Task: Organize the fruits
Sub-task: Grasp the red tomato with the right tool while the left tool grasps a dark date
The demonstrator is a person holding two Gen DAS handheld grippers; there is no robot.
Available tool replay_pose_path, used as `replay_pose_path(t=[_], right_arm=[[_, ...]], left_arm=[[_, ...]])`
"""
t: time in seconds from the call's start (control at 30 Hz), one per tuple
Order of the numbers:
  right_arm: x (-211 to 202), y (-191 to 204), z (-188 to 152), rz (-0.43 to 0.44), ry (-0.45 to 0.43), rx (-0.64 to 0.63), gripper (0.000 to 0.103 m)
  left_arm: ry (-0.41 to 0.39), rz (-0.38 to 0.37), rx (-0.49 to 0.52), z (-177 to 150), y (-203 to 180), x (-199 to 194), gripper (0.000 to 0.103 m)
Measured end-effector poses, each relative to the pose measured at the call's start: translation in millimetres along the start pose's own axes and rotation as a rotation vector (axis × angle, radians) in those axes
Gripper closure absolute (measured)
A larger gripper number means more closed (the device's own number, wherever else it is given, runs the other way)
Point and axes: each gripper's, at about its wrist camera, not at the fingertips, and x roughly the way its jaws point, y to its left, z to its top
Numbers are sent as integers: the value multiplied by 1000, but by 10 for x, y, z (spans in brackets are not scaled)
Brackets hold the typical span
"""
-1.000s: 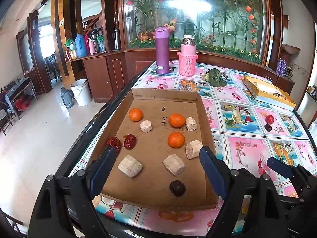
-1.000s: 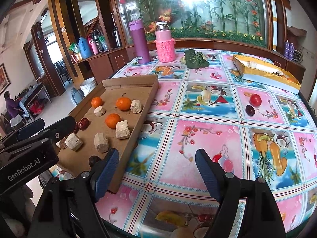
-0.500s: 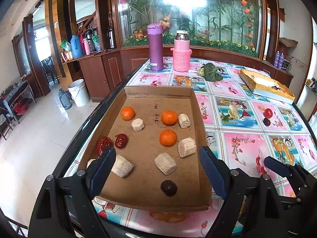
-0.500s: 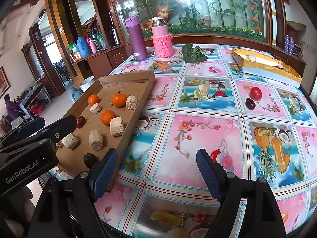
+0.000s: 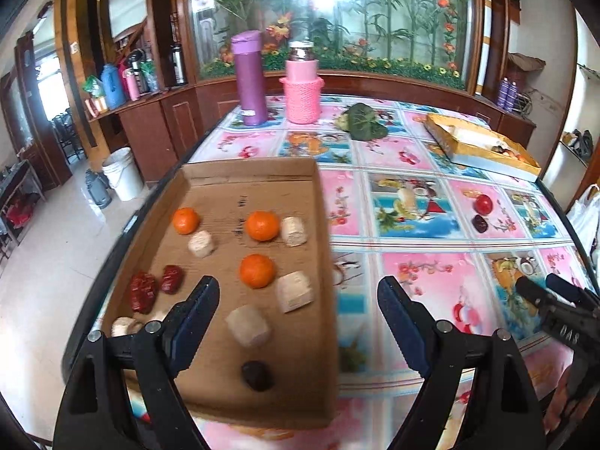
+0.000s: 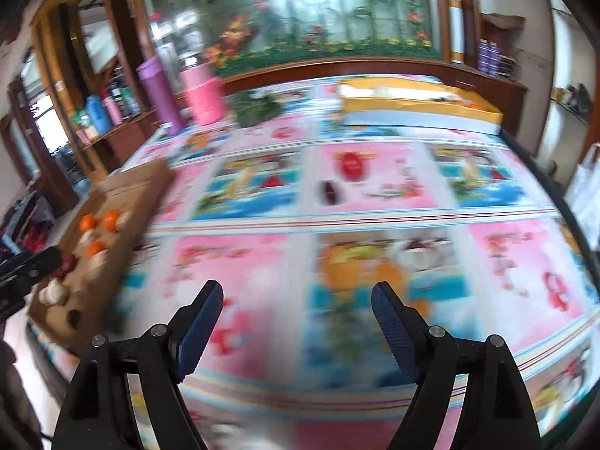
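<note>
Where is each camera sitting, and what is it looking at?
Left wrist: rides on the left gripper, looking forward over the cardboard tray of oranges; its open fingers show, with the right gripper at right.
Right wrist: rides on the right gripper, looking blurrily across the tablecloth at a red fruit; its open fingers show.
Shared: tray, purple bottle, pink bottle, yellow box.

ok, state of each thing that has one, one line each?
left tool: open, empty
right tool: open, empty
cardboard tray: open-topped, holding fruit
purple flask: upright, lid on
pink-sleeved bottle: upright
yellow box: open
red fruit: loose on the tablecloth
</note>
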Motion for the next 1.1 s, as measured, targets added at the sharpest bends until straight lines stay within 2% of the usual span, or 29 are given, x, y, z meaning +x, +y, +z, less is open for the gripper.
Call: replay_pose_path(t=[0.07, 0.17, 0.33, 0.4, 0.47, 0.5, 0.7, 0.8, 0.83, 0.97, 1.1], right_arm=[[20, -293, 88, -48, 10, 42, 18], [61, -612, 243, -56, 25, 98, 18], [318, -757, 638, -25, 31, 98, 18], [469, -695, 832, -5, 3, 66, 25], [655, -637, 978, 21, 8, 45, 41], [772, -605, 1034, 36, 23, 39, 44], [1207, -405, 1044, 75, 102, -37, 48], [1238, -371, 1019, 87, 108, -62, 67], [1233, -385, 1019, 94, 110, -63, 70], [1197, -527, 1047, 118, 98, -11, 70], [1091, -705, 1105, 114, 64, 46, 70]], left_arm=[[21, -28, 12, 44, -113, 88, 17], [57, -76, 43, 81, -358, 233, 17], [132, -195, 63, 163, -749, 472, 17], [151, -211, 74, 174, -879, 545, 17], [156, -214, 88, 177, -979, 593, 17], [155, -208, 99, 180, -1029, 619, 18], [165, -194, 130, 247, -1184, 811, 18], [184, -218, 120, 317, -1257, 939, 18], [186, -226, 117, 341, -1290, 977, 18], [164, -246, 145, 416, -1502, 1080, 19], [155, -286, 188, 474, -1757, 1206, 31]])
